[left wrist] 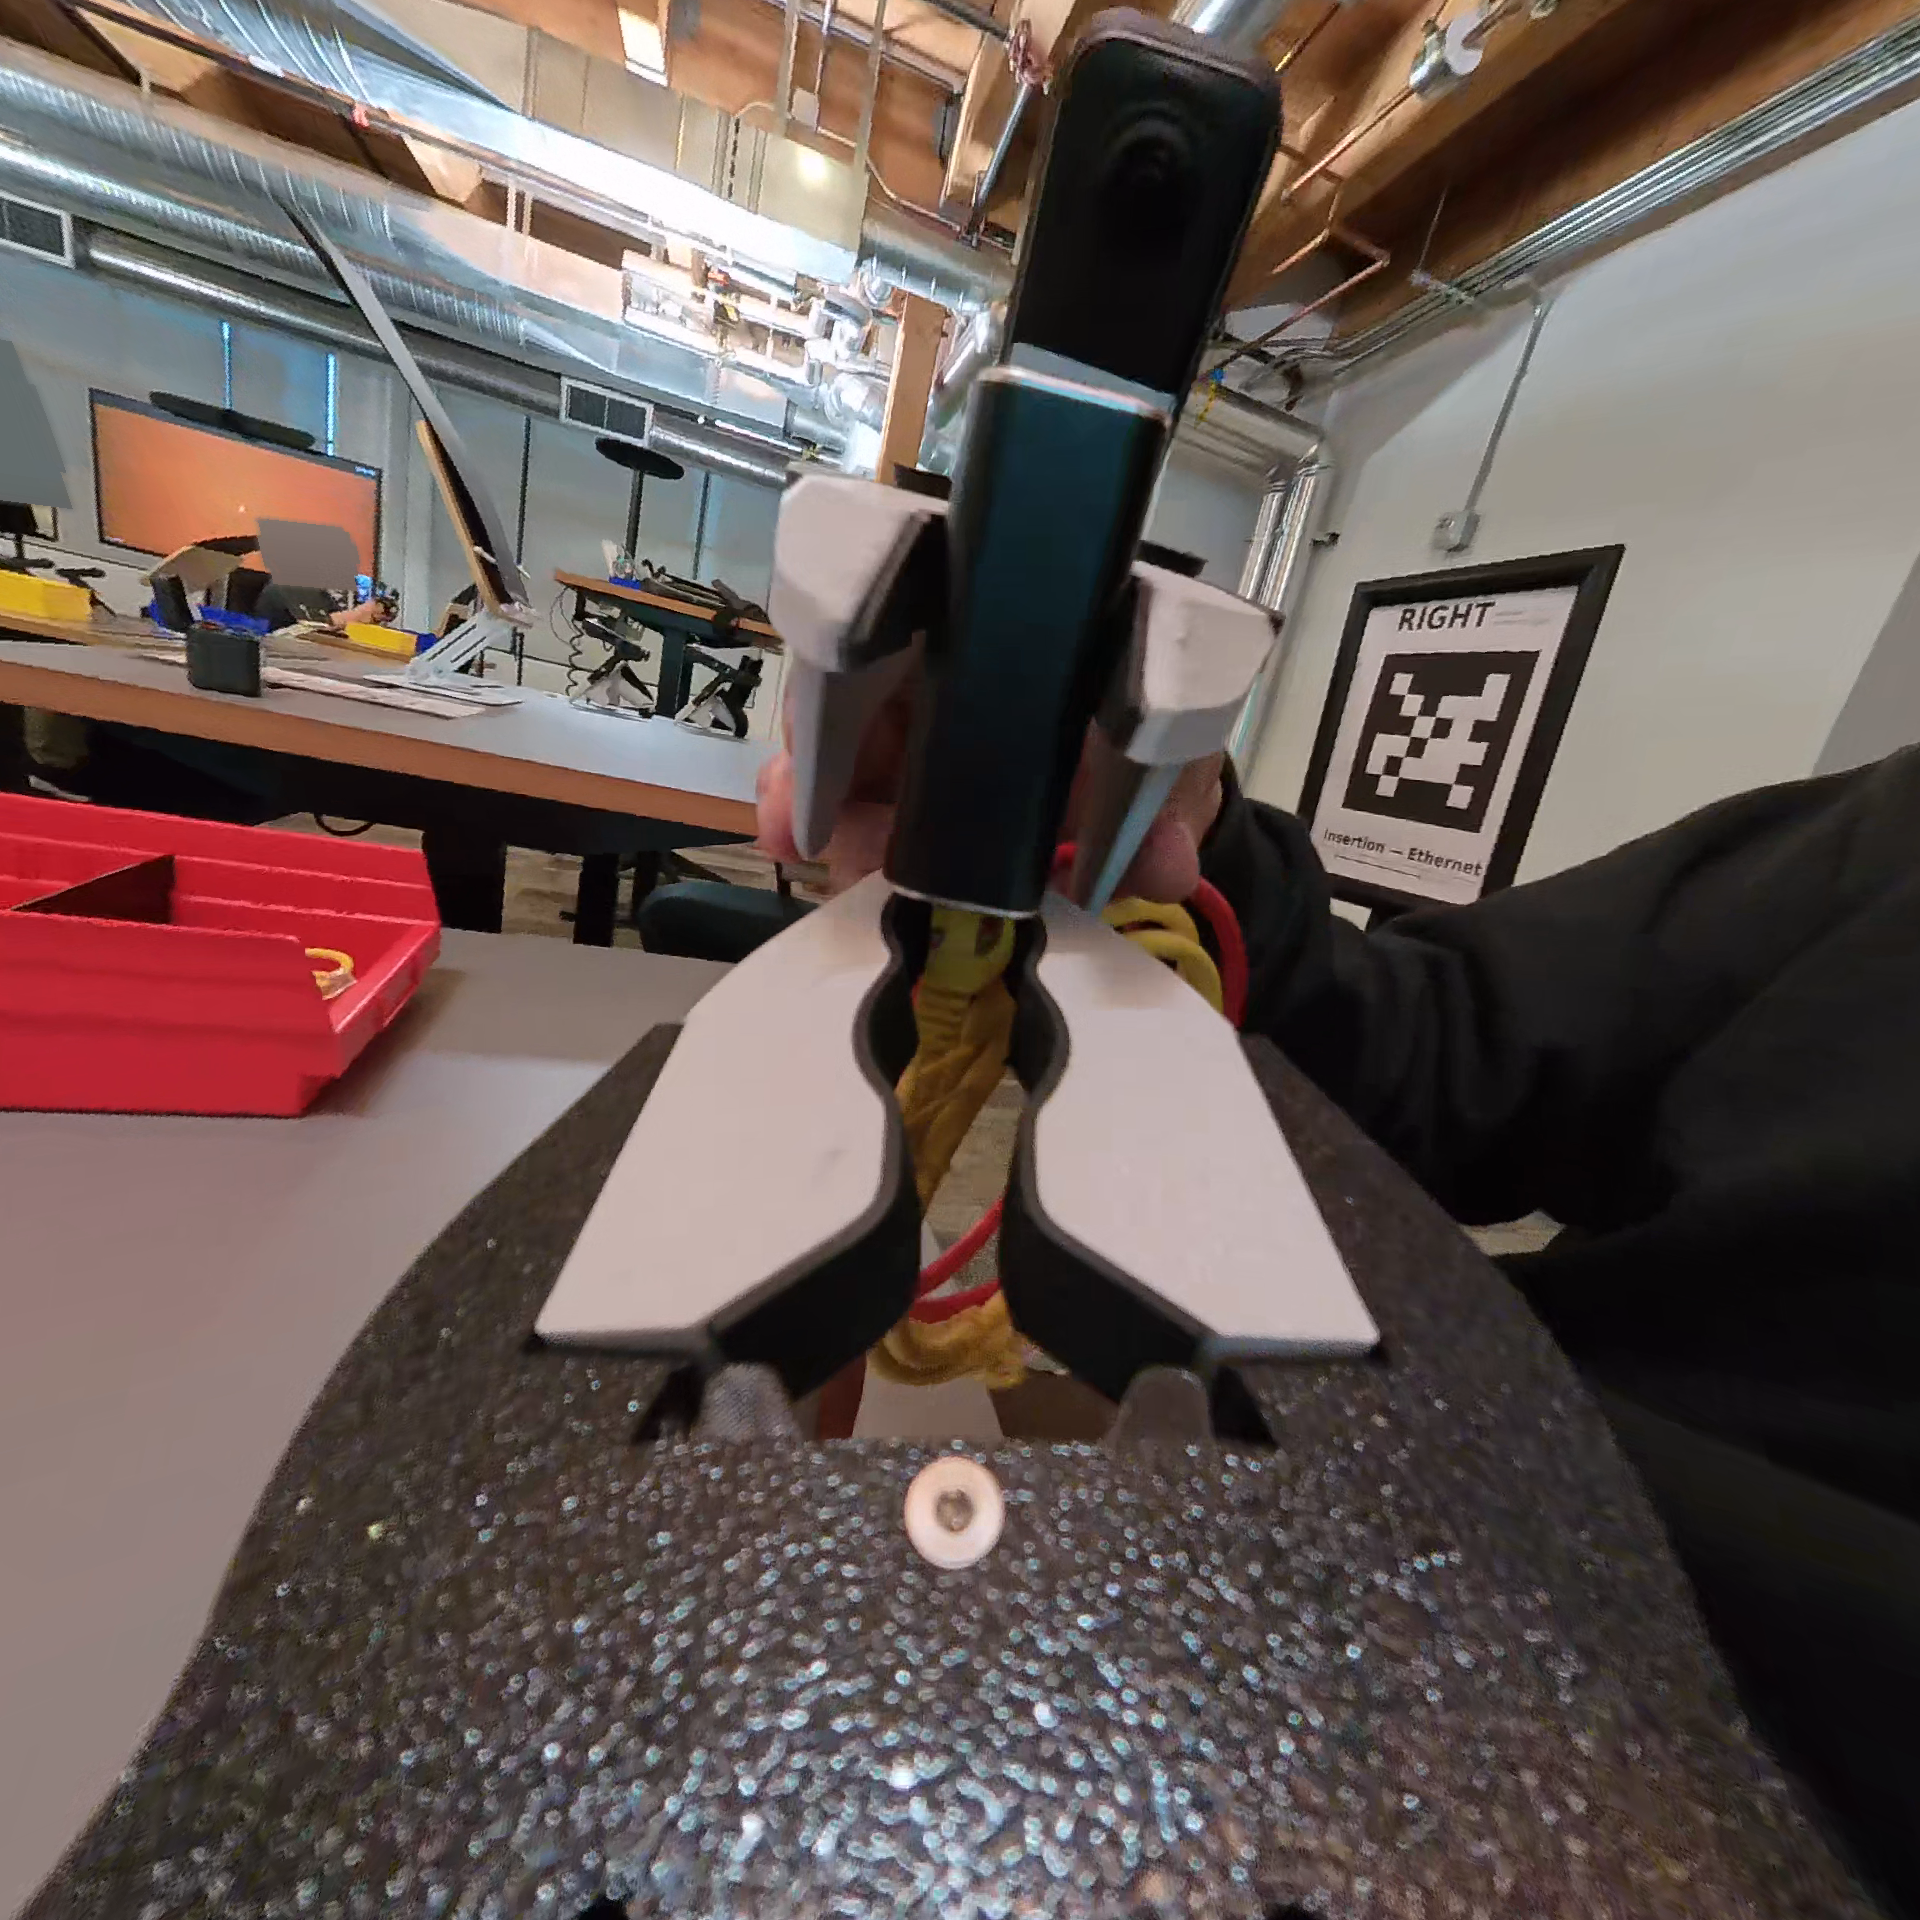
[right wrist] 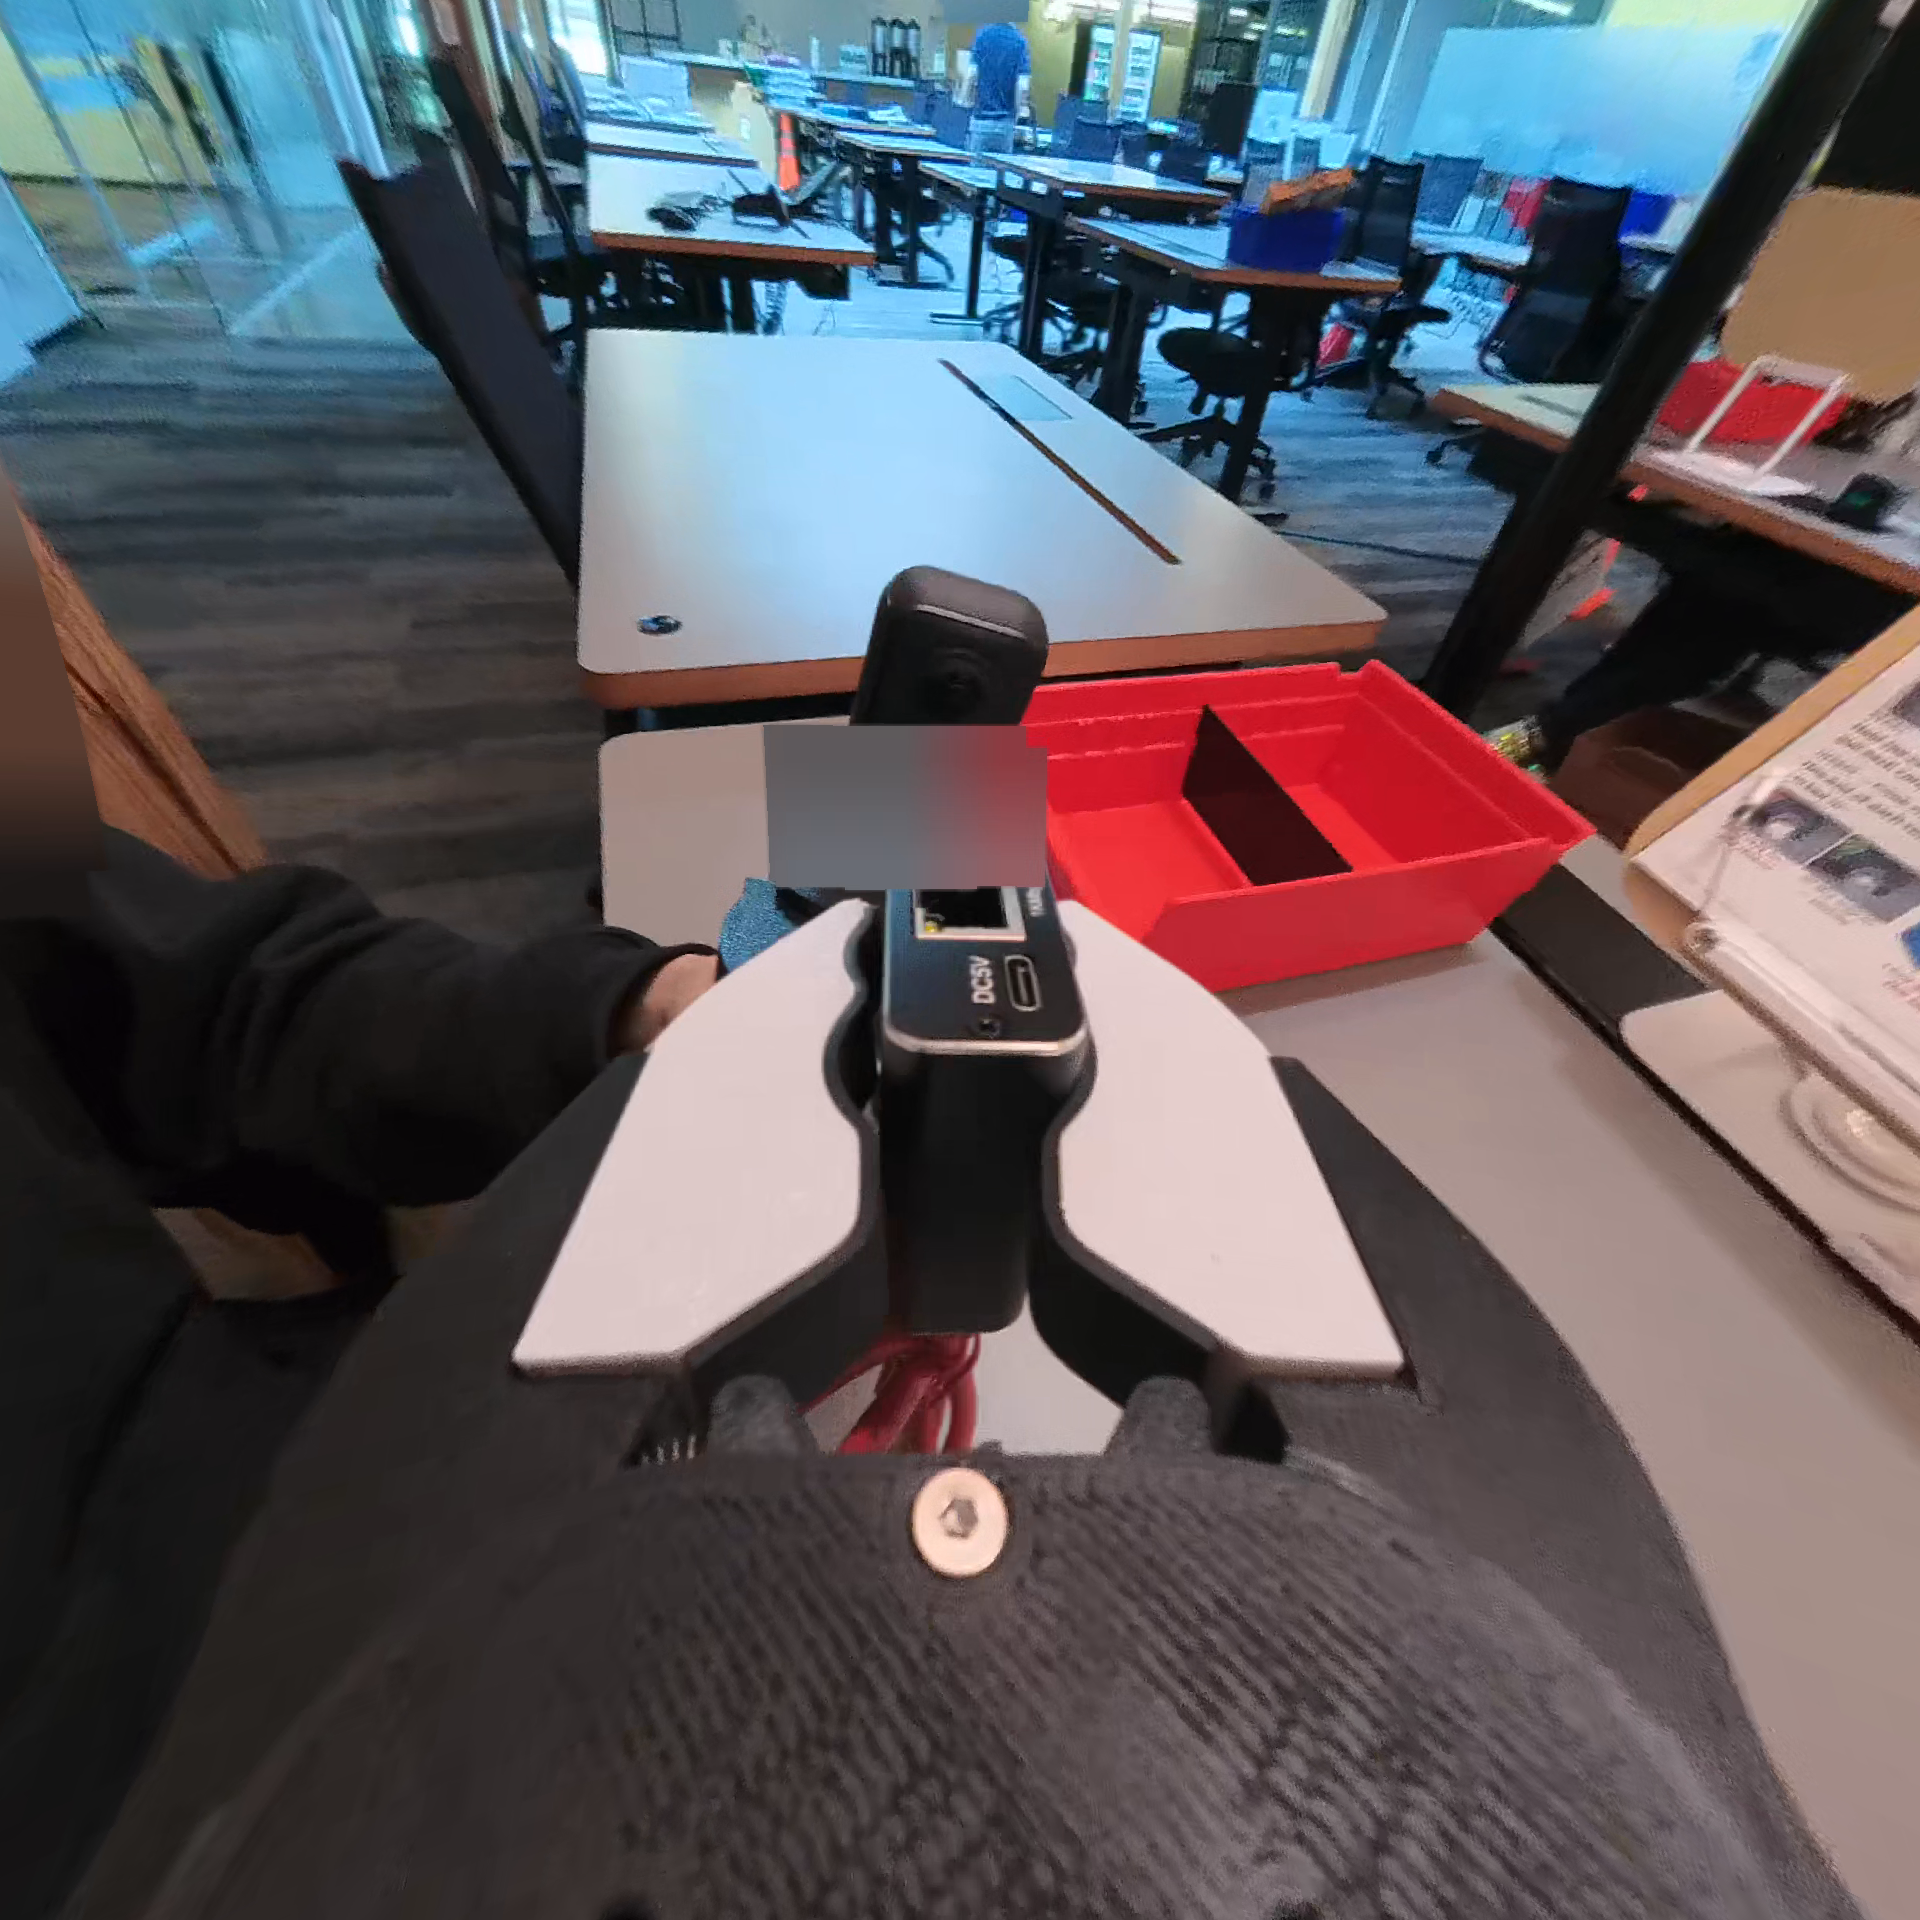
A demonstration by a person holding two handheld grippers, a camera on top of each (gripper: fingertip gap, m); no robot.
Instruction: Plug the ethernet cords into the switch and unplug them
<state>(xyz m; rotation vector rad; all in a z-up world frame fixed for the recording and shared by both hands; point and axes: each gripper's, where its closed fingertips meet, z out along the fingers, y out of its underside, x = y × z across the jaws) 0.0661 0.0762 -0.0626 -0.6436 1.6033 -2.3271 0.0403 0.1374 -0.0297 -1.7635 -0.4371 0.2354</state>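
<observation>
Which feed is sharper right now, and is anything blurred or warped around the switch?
Left wrist view: switch and yellow cord sharp, ceiling lights glaring, straight pipes bowed by the wide lens. Right wrist view: switch ports crisp in the right claw; far desks smeared soft.

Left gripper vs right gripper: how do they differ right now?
The left gripper is shut on the yellow ethernet cord; the right gripper is shut on the black switch. The left gripper's body has a glittery grain; the right gripper's looks woven. Both have pale grey fingers with black inner edges.
</observation>
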